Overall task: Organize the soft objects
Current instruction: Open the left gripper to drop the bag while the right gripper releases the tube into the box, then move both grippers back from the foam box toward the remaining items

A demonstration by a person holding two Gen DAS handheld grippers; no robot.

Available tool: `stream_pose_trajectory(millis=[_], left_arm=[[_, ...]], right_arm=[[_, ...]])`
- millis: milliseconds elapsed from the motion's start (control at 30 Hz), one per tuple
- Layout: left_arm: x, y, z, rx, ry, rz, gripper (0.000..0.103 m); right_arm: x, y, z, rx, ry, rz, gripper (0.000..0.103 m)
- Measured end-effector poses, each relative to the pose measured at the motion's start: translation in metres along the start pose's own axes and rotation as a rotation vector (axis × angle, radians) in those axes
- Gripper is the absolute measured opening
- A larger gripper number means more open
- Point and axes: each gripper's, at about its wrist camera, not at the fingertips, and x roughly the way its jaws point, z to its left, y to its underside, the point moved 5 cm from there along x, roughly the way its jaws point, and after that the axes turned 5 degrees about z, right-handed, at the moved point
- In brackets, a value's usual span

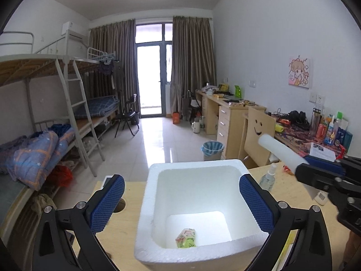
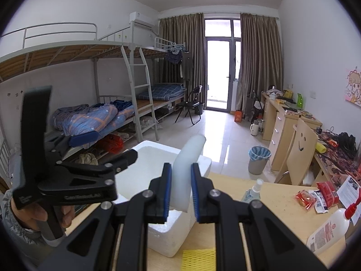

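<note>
A white foam box stands on the wooden table. On its floor lies a small green and pink packet. My left gripper is open wide above the box, one blue pad on each side and nothing between them. In the right wrist view the left gripper hangs over the box, held by a hand. My right gripper is shut on a white foam tube that sticks up and forward. The tube shows at the right of the left wrist view.
A clear spray bottle stands right of the box. Red snack packets, a white bottle with a red cap and papers lie at the table's right. A yellow mesh sleeve lies near the front edge. A smiley-face chair stands beyond.
</note>
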Motion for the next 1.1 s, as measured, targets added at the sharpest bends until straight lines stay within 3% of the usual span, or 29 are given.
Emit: stream_pose_trajectory(millis=[933, 1067, 1100], left_arm=[[-0.034, 0.013, 0.053, -0.041, -0.162, -0.031, 0.102], [-0.035, 0.015, 0.053, -0.044, -0.161, -0.032, 0.102], [-0.035, 0.015, 0.053, -0.046, -0.160, -0.033, 0.102]], right_arm=[[0.038, -0.006, 0.033, -0.056, -0.119, 0.047, 0.020], [0.041, -0.007, 0.032, -0.066, -0.129, 0.048, 0.029], [0.042, -0.007, 0.034, -0.071, -0.124, 0.048, 0.038]])
